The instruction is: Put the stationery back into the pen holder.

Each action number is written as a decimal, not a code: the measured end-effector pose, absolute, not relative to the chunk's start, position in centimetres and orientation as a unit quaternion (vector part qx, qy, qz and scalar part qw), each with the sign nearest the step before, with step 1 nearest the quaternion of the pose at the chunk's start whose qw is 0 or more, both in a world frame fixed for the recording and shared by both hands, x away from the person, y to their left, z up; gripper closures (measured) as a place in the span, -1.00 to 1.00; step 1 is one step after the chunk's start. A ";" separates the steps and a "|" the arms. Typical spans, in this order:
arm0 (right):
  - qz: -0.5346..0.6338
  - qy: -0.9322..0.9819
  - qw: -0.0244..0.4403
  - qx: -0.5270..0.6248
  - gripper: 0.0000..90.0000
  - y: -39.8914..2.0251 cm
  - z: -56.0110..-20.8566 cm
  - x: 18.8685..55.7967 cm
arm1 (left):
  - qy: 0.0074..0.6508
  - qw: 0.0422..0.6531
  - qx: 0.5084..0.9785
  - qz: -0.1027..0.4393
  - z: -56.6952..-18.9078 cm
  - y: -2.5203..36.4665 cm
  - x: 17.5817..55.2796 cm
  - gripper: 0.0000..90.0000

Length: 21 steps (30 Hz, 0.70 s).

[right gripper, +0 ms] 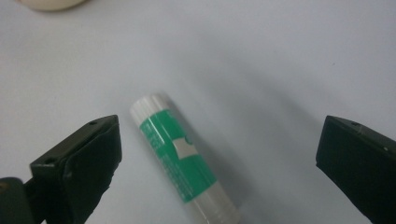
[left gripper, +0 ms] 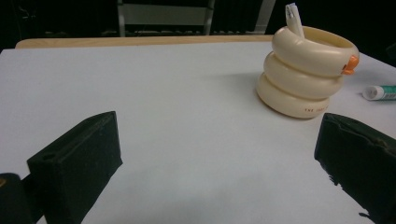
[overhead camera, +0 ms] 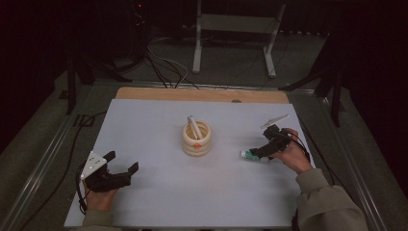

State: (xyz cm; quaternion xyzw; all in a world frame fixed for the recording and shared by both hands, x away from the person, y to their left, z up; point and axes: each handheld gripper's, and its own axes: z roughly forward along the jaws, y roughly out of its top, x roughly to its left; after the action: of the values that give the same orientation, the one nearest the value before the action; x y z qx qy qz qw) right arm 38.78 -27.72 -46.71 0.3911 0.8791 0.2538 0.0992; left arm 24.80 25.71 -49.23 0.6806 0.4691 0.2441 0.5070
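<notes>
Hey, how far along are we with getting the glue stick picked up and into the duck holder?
One white item already stands in the duck holder. In hand: the right gripper hovers open over the green glue stick, which lies flat on the table, not yet gripped. Probably left: close, lift, and drop it in the holder. The left gripper rests open, apart from everything.

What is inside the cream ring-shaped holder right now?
A white stick-like item stands tilted in the cream holder, poking above its rim. Its lower end and whatever else sits deeper are hidden by the holder's wall.
</notes>
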 end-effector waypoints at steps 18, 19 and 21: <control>0.228 0.896 0.078 0.372 -0.92 -28.3 -48.3 38.4 | 0.469 0.506 0.681 0.244 -49.2 25.7 24.8 -0.98; 0.228 0.897 0.078 0.372 -0.89 -28.3 -48.3 38.4 | 0.469 0.506 0.681 0.244 -49.2 25.7 24.8 -0.98; 0.225 0.898 0.076 0.370 -0.85 -28.3 -48.4 38.4 | 0.469 0.506 0.681 0.244 -49.2 25.7 24.8 -0.98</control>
State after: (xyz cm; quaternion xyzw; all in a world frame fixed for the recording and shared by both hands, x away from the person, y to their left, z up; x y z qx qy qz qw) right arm 38.43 -28.30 -48.38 0.3700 0.8981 0.2255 0.0759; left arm 24.79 25.70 -49.23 0.6809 0.4693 0.2440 0.5065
